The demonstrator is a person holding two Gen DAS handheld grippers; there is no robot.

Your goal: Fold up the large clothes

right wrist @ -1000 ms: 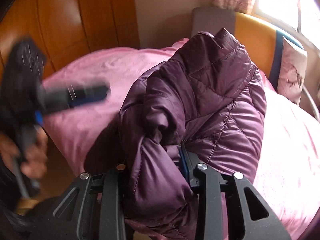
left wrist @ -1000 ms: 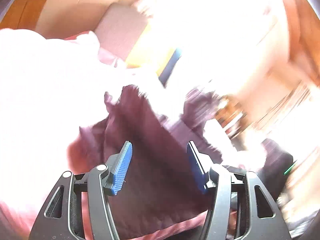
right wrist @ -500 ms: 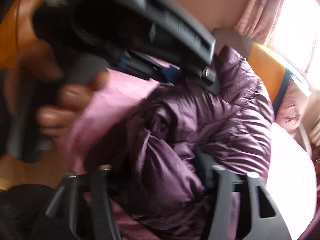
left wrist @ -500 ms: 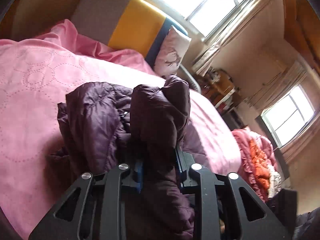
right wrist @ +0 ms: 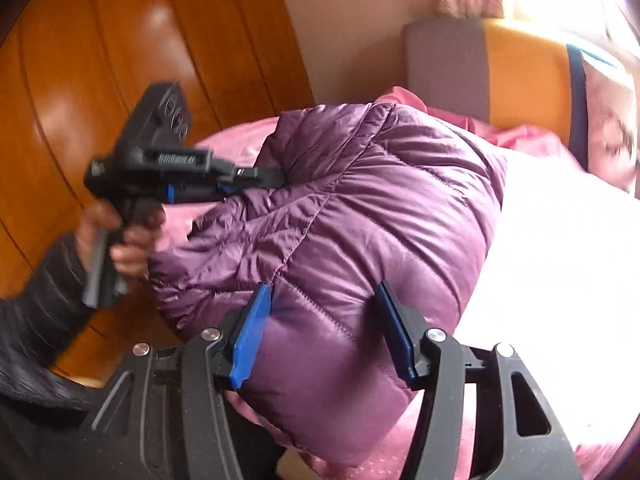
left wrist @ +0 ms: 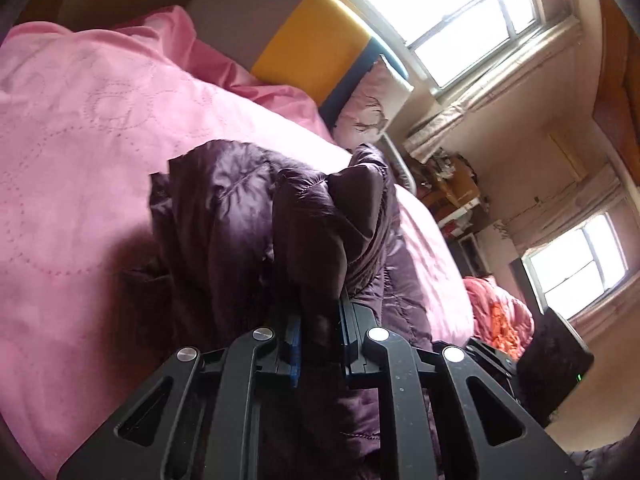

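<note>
A quilted purple puffer jacket (left wrist: 240,208) lies bunched on the pink bed cover (left wrist: 100,140). My left gripper (left wrist: 320,320) is closing, and its blue pads pinch a dark fold of the jacket. In the right wrist view the jacket (right wrist: 380,200) bulges upward, and the left gripper (right wrist: 268,180), held by a hand (right wrist: 132,236), bites into its upper left edge. My right gripper (right wrist: 322,304) is at the jacket's near end. Its jaws are closing but still stand apart, with a puffy panel between the pads and no firm squeeze visible.
A grey and yellow headboard (left wrist: 312,52) and a patterned pillow (left wrist: 368,108) stand at the far end of the bed. A wooden wardrobe (right wrist: 120,60) is close on the left. Beyond the bed are a cluttered desk (left wrist: 452,184) and an orange-pink heap of bedding (left wrist: 500,312).
The left gripper went from open above the jacket to shut on a fold. The right gripper gave up its tight grip and its jaws now stand wider around the jacket.
</note>
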